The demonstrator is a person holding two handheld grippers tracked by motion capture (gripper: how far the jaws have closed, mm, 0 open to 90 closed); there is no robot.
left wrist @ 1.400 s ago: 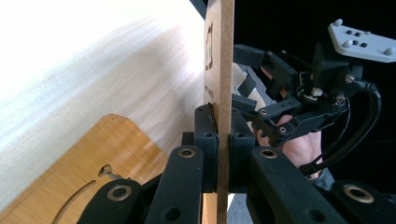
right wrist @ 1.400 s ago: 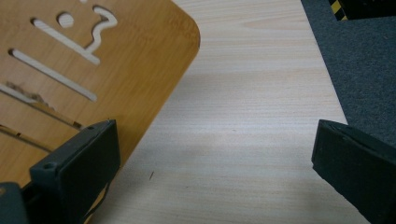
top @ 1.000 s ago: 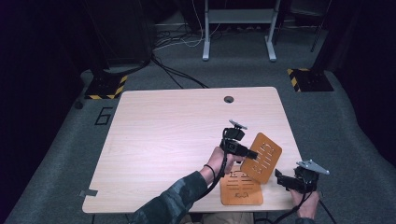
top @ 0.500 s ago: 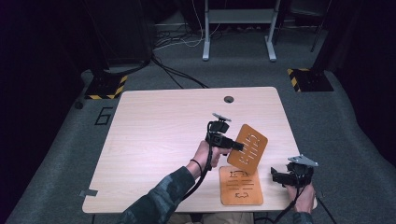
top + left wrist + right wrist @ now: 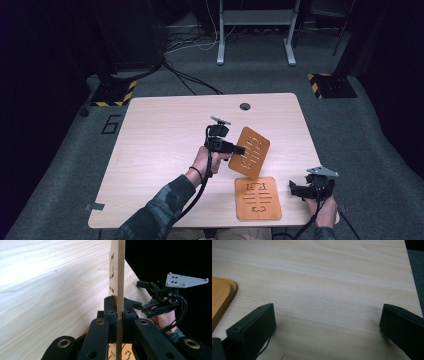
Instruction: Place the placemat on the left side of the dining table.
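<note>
My left gripper (image 5: 239, 149) is shut on the lower edge of an orange wooden panel with cut-out slots (image 5: 251, 151), holding it tilted above the table (image 5: 165, 135). In the left gripper view the panel (image 5: 121, 275) stands edge-on, clamped between the jaws of my left gripper (image 5: 120, 305). A second, matching panel (image 5: 258, 198) lies flat near the front edge. My right gripper (image 5: 294, 188) rests at the front right corner, pointing left at that flat panel, open. In the right gripper view its jaws stand wide apart around the gripper's middle (image 5: 327, 320), over bare wood, with the flat panel's corner (image 5: 222, 295) at the left.
A dark round grommet (image 5: 244, 106) sits in the table's far edge. Cables trail from both grippers toward the person. On the floor beyond stand a grey metal frame (image 5: 252, 20) and two hazard-striped bases (image 5: 112, 92) (image 5: 330, 85). My right gripper (image 5: 144, 298) shows past the held panel.
My left gripper has carried the tilted panel leftward and slightly higher, away from the flat panel. The right gripper has barely shifted.
</note>
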